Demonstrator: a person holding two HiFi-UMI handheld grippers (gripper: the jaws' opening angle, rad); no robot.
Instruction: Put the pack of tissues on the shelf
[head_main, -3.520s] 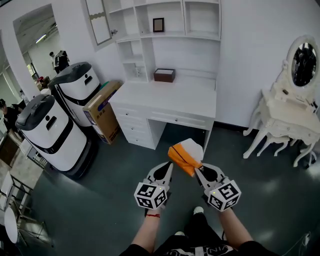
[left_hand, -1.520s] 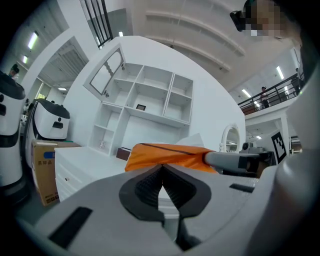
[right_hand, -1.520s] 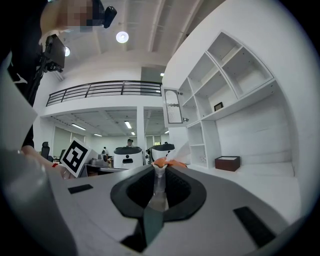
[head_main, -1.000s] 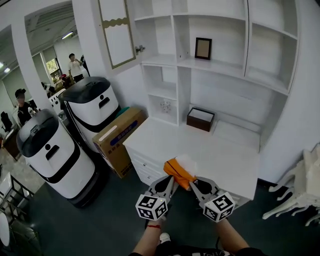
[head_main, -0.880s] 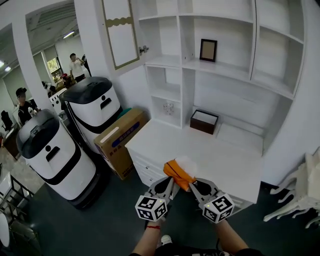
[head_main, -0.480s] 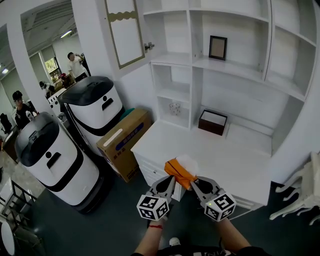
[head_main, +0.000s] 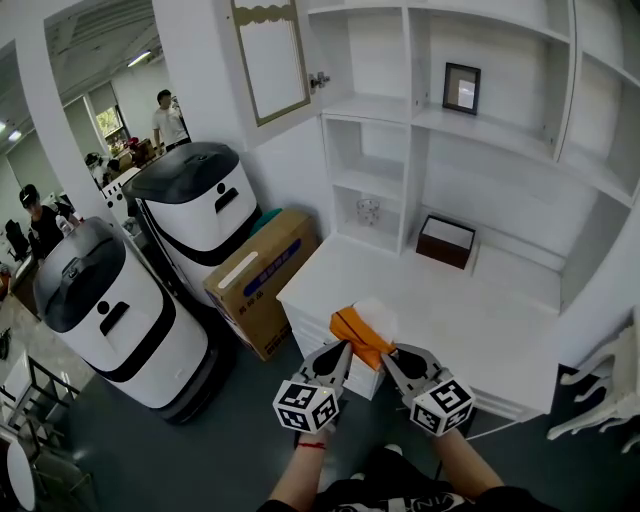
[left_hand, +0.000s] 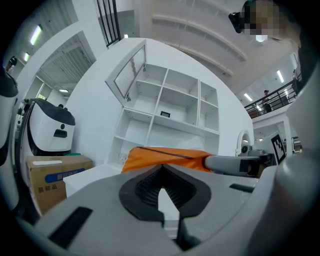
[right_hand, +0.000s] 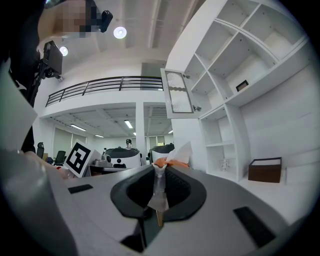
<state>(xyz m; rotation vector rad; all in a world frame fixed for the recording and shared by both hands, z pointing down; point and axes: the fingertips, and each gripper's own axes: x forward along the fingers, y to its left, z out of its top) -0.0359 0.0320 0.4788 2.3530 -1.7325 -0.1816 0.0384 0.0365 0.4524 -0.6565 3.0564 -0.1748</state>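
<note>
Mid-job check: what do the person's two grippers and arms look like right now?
Both the left gripper and the right gripper are pale grey, tapering to points, with black ribbed pads inside. Each carries a white cube printed with black square markers. The forearms are unsleeved, and a thin red band circles the left wrist. The clothing below is black.

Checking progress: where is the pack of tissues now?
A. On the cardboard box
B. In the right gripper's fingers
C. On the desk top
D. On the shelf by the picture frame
B: the right gripper has its fingers closed on the wrapper of the pack of tissues.
</note>
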